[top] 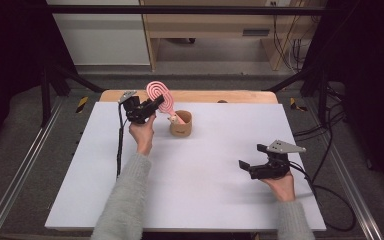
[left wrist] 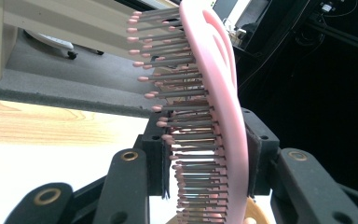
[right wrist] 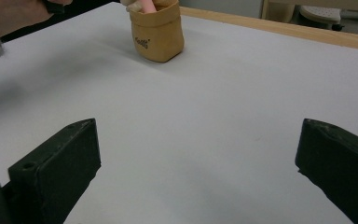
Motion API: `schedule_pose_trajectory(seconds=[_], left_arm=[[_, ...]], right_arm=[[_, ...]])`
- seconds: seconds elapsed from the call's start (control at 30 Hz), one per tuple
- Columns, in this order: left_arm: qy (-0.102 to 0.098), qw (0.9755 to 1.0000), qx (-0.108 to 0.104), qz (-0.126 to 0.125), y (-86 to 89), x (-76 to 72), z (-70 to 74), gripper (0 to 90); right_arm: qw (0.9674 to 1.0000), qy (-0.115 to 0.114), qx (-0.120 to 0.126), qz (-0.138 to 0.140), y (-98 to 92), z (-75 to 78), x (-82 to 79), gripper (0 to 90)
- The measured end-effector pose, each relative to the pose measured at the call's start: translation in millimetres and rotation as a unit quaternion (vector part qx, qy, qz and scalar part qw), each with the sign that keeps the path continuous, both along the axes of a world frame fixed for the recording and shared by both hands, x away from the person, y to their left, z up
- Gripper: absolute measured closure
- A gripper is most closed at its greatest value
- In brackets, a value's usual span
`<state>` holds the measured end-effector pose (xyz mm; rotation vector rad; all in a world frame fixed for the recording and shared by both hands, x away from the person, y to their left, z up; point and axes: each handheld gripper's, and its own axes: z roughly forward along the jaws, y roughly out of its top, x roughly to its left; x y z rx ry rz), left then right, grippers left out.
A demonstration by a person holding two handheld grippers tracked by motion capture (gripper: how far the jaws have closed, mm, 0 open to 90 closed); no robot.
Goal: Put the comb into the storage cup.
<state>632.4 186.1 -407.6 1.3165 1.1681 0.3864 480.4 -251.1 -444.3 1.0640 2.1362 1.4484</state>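
1. Far left, the left gripper is clamped on the pink hairbrush, whose handle already stands in the tan pouch.
2. Letting go remains.
3. Near right, the right gripper gapes, idle.

The one bit of writing I can find sits on the tan pouch that stands on the table. In the right gripper view it shows as a small dark print low on the side turned towards my right hand, a short word in rounded letters, tilted a little with the wall of the pouch. It is too small and too soft for me to read letter by letter. In the high view the same mark is a dark smudge on the pouch's front. The pink hairbrush carries no lettering that I can make out.
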Motion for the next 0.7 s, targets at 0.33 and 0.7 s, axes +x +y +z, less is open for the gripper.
schedule_pose_trajectory(seconds=[0.33, 0.7], left_arm=[[-0.002, 0.9999, 0.01, -0.003, 1.9, -1.6, 0.4, 58.9], [-0.008, 0.9985, 0.053, -0.005, 7.7, -9.3, 8.4, 45.2]], right_arm=[[1.0, 0.0, 0.0, 0.0, 0.0, -0.1, 0.1, 0.3], [1.0, 0.0, 0.0, 0.0, 0.0, 0.0, 0.1, 0.3]])
